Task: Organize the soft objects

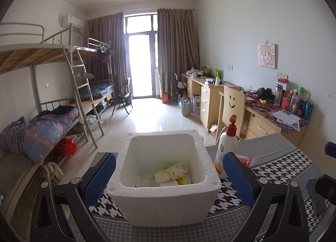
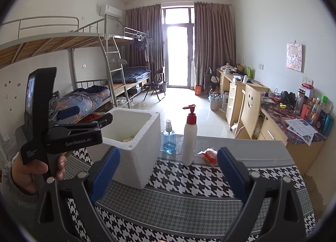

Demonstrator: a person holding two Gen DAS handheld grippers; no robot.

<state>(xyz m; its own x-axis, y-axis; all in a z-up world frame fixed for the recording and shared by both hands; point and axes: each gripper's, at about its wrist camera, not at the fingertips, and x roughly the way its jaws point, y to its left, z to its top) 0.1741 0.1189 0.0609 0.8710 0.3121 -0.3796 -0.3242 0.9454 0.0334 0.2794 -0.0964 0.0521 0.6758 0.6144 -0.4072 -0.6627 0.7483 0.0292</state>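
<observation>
A white foam box (image 1: 166,200) stands on the houndstooth tablecloth (image 1: 279,170). Inside it lie a green-and-white tissue pack (image 1: 171,171), a yellow sponge (image 1: 182,180) and white soft items. My left gripper (image 1: 168,172) is open and empty, its blue pads on either side of the box's near rim. In the right wrist view the box (image 2: 134,149) sits left of centre, with the left gripper (image 2: 84,124) over its left side. My right gripper (image 2: 168,170) is open and empty above the cloth. A red-and-orange soft packet (image 2: 209,156) lies by the right pad.
A white pump bottle with a red top (image 2: 190,137) and a blue spray bottle (image 2: 168,137) stand behind the box near the table's far edge (image 2: 241,139). Bunk beds line the left wall; desks and a chair stand on the right.
</observation>
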